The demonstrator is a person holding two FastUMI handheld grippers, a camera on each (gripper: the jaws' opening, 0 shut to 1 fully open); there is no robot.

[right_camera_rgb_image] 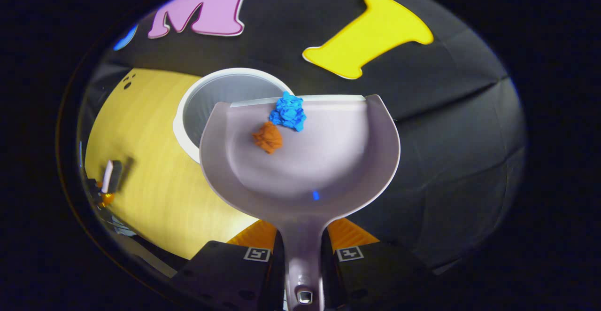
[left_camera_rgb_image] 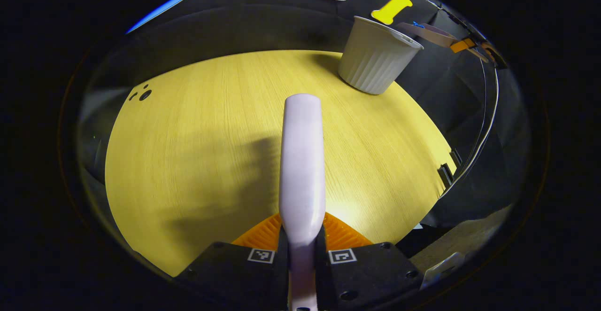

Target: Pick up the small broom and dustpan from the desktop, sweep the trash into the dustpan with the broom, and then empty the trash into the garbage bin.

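My left gripper is shut on the pale lilac small broom, which points forward above the yellow desktop. My right gripper is shut on the handle of the lilac dustpan. A blue paper wad and an orange paper wad lie near the pan's front lip. That lip hangs over the open mouth of the white ribbed garbage bin. From the left gripper view, the bin stands at the far right of the desktop with the dustpan tilted above its rim.
The desktop's right edge drops off close to the bin, with a white cable hanging beyond it. Small dark holes mark the far left of the desktop. In the right gripper view, the left gripper with the broom shows far left.
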